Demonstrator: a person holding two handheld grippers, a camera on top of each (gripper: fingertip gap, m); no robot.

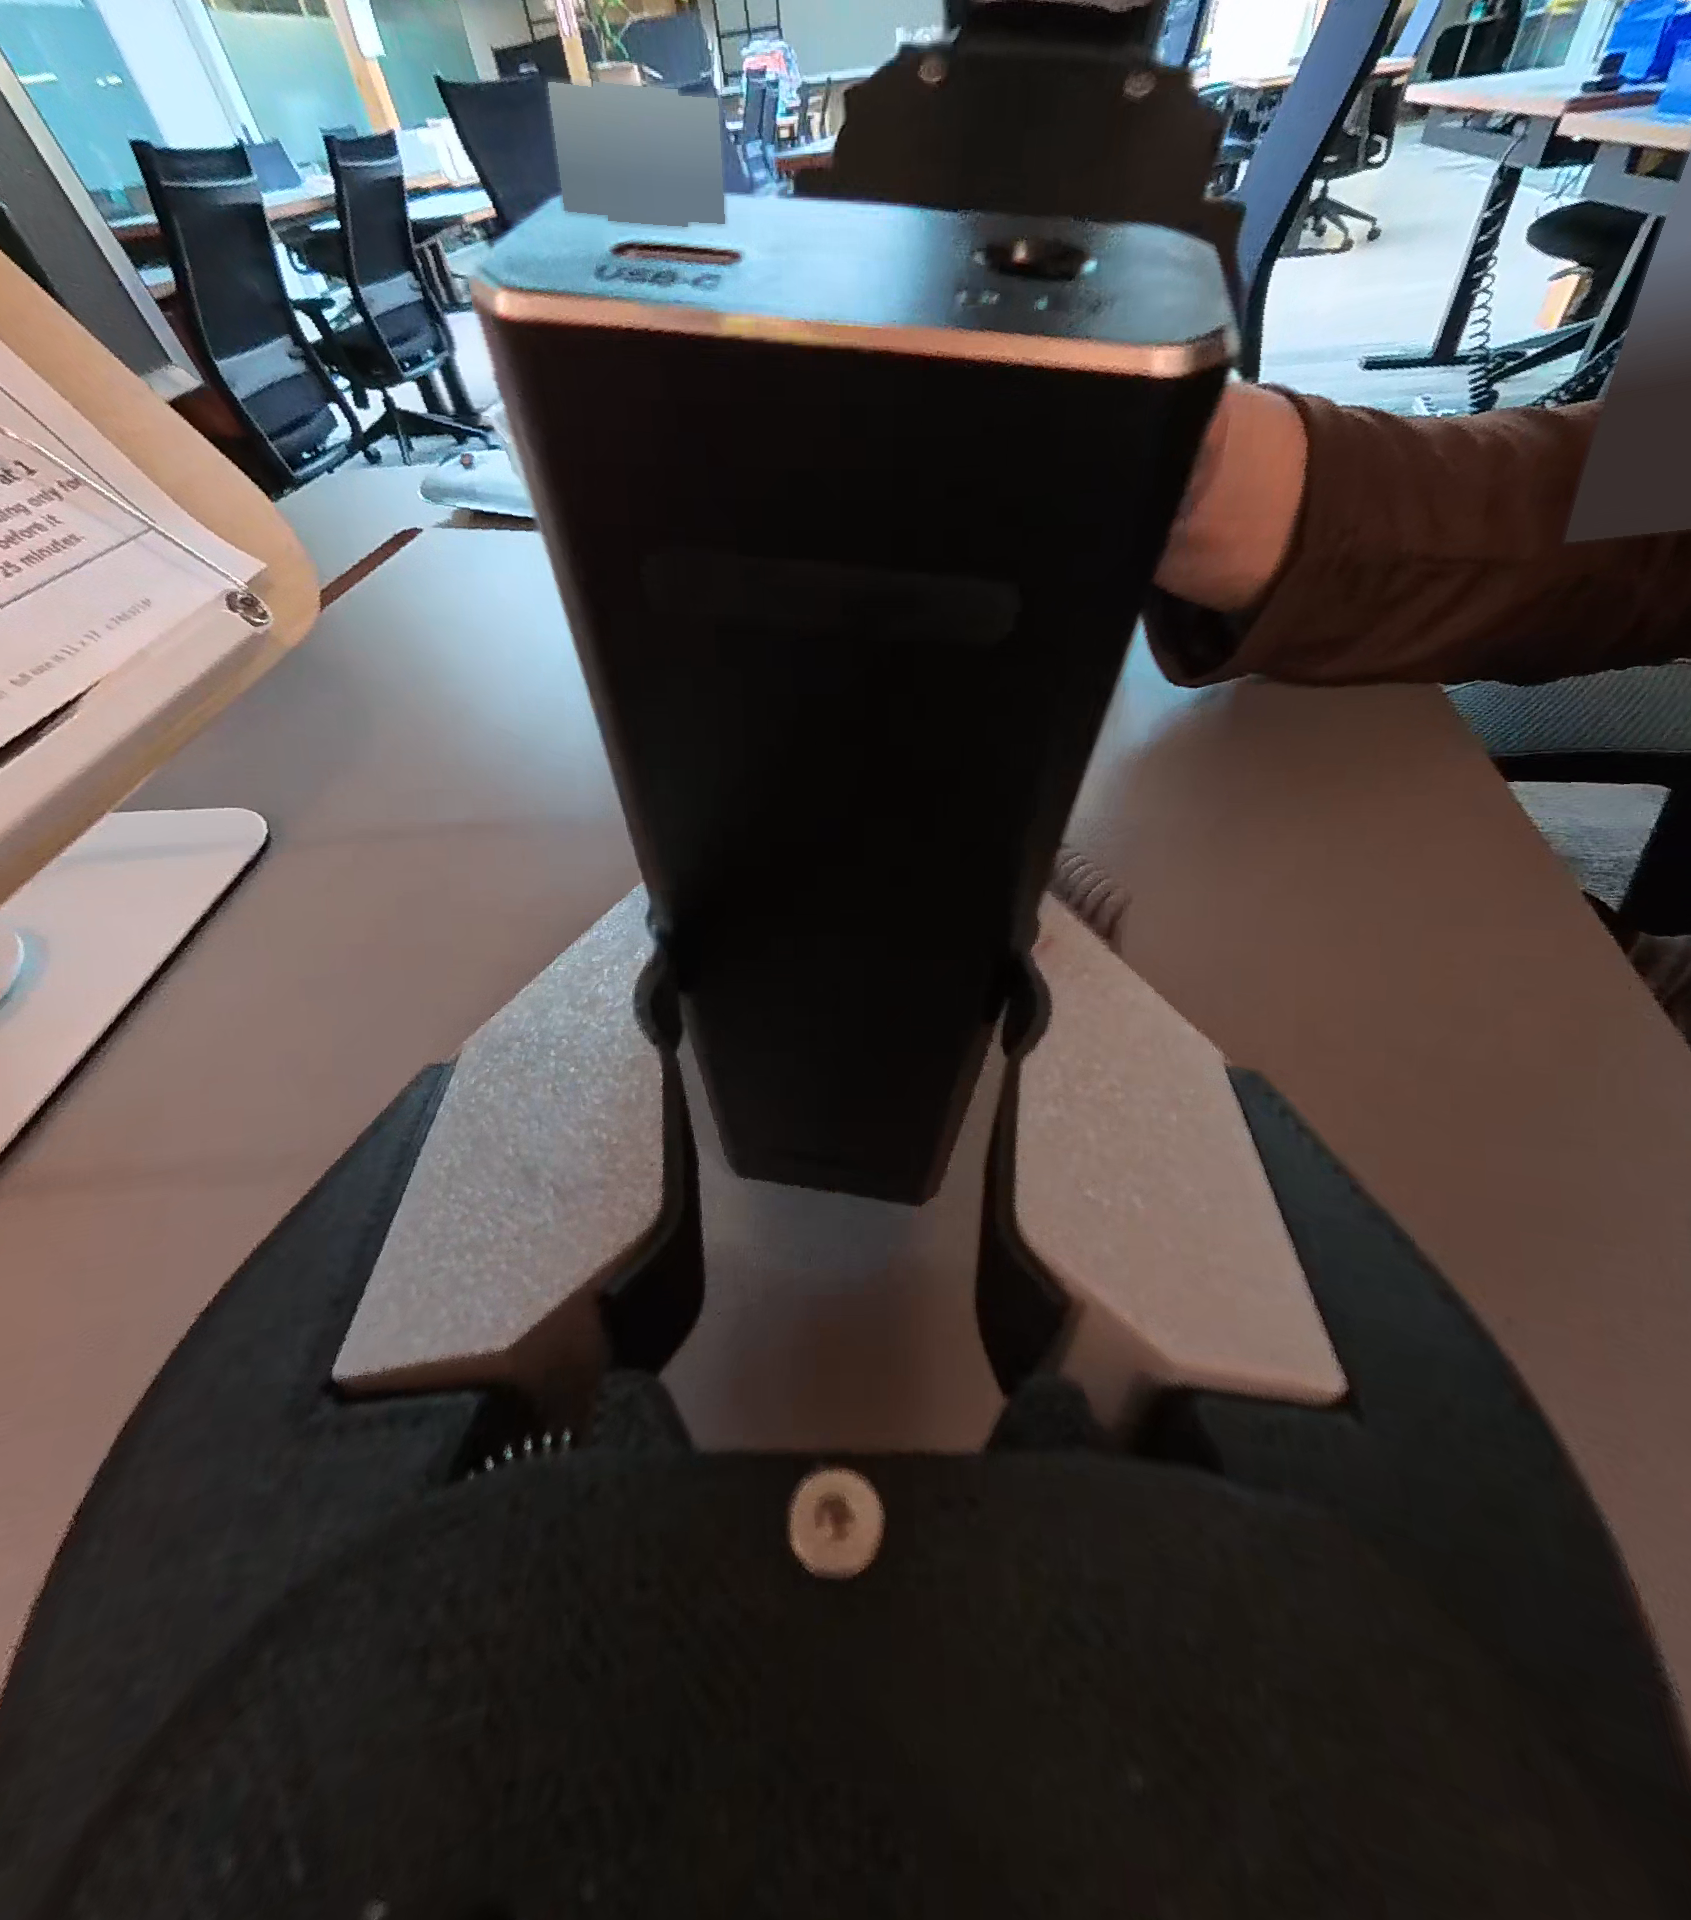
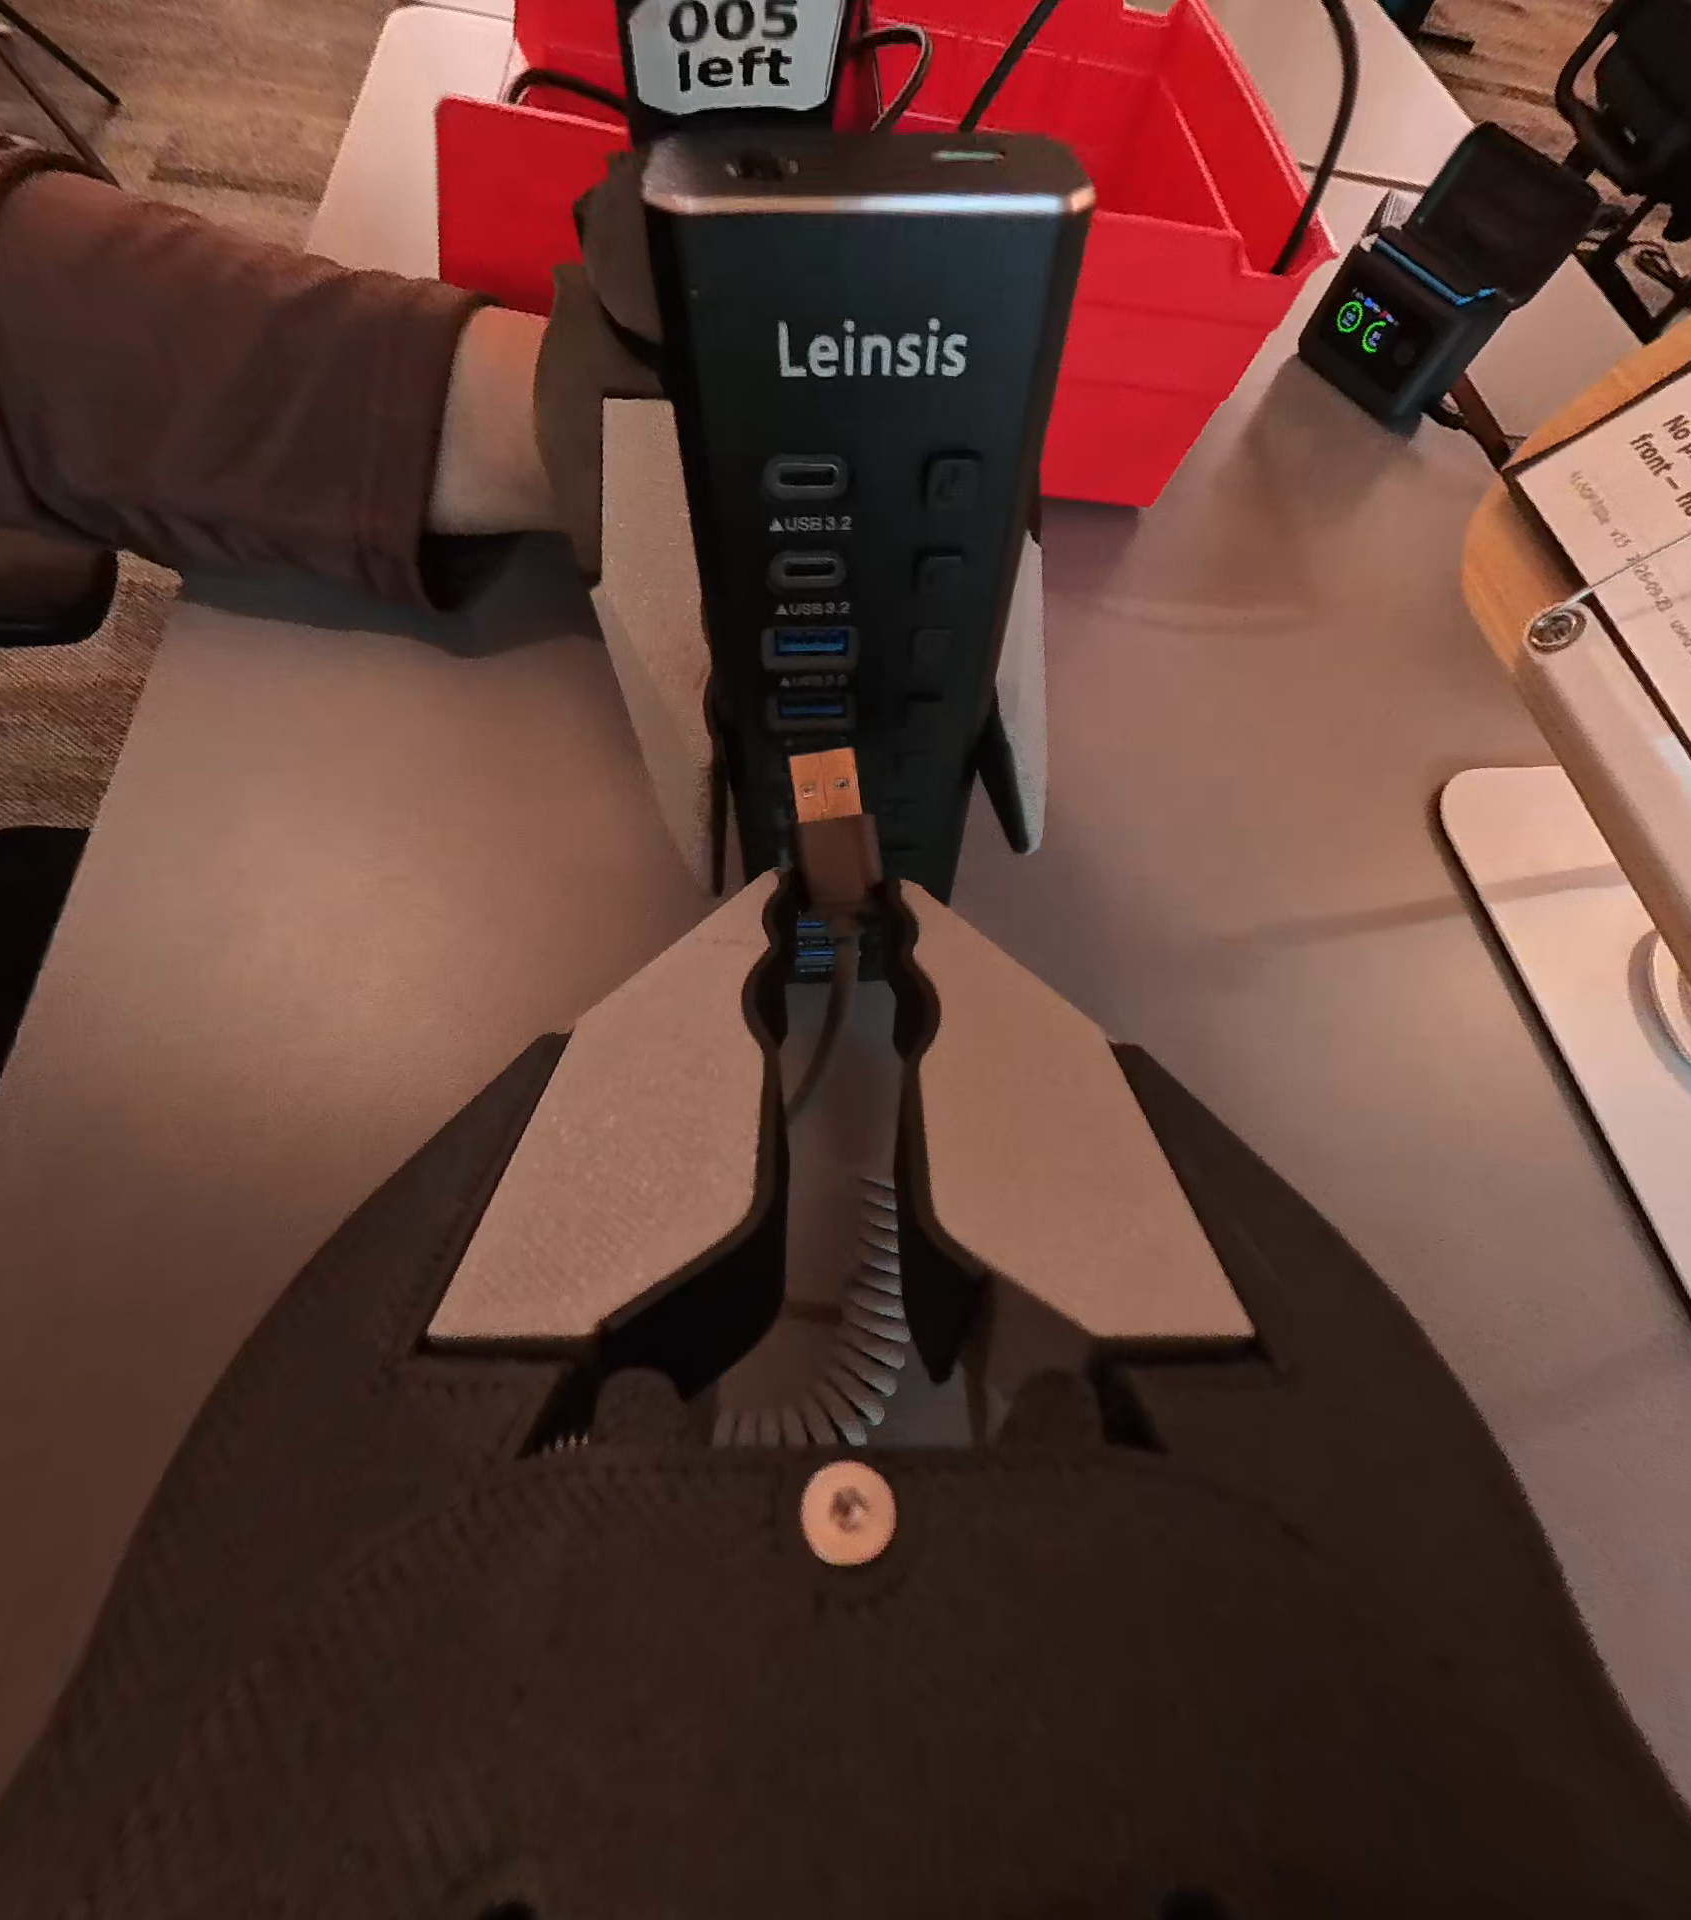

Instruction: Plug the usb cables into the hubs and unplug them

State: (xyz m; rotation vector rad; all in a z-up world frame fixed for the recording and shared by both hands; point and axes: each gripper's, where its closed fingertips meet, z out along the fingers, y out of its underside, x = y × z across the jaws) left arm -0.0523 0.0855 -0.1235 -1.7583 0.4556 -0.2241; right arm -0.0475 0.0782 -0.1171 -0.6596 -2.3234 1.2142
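The hub (image 2: 862, 499), a tall black block, stands upright in the centre of the right wrist view with its row of ports facing the camera; it is clamped low on its narrow sides by the left tongs (image 1: 836, 997), whose own view shows only the hub's plain back filling the middle of the frame. Directly below the ports, in the centre of the right wrist view, the right tongs (image 2: 841, 914) are closed on the brown body of a usb plug (image 2: 825, 800), its gold metal tip pointing up the frame, along the hub's long axis, and lying in front of the lower ports. Whether the tip touches the hub face cannot be told. The coiled cable (image 2: 872, 1299) trails back between the fingers toward the camera. The coming move seems to turn on swinging that tip from parallel with the port face to square-on with a free slot, since the right tongs are the only ones free to move. Behind the hub, at the upper middle, sits a red bin (image 2: 1163, 312) on the pale worktop (image 2: 321, 883); a small device with a lit screen (image 2: 1381, 332) is at upper right.
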